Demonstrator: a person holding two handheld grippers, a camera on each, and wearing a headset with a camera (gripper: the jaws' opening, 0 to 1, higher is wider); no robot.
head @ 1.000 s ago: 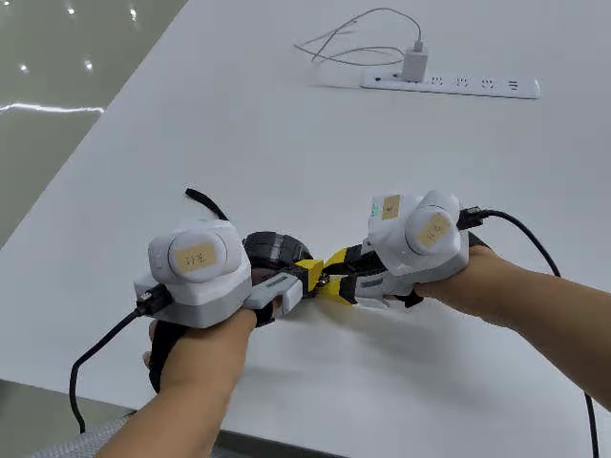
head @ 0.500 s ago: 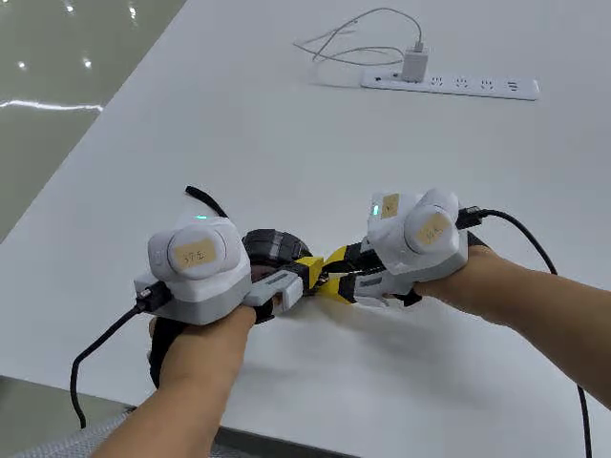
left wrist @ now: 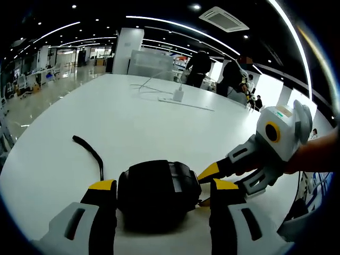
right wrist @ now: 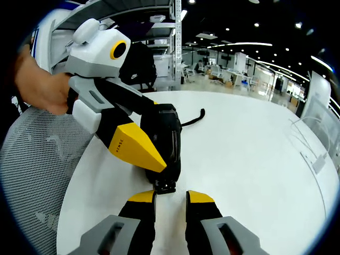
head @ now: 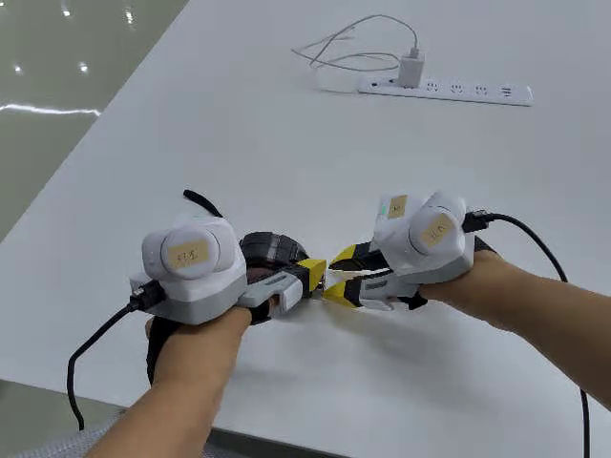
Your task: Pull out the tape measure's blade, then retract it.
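Observation:
The black round tape measure [head: 272,250] rests on the white table [head: 286,134], and my left gripper [head: 286,263] is shut on its case. In the left gripper view the case [left wrist: 159,191] fills the space between the yellow-tipped jaws of the left gripper [left wrist: 163,187]. My right gripper [head: 339,275] faces it from the right, narrowly open. In the right gripper view the blade's small end hook [right wrist: 166,186] sits just at the tips of the right gripper [right wrist: 171,196], with a thin gap of table showing between the jaws. No length of blade shows outside the case.
A black wrist strap [head: 202,202] trails from the tape measure toward the far left. A white power strip [head: 444,90] with a charger [head: 412,67] and cable lies at the far side. The table's left edge [head: 86,162] is close. A mesh chair [right wrist: 37,175] stands behind.
My right gripper has shifted slightly to the right and down. The left gripper and the tape measure have stayed put apart from the camera's own shift.

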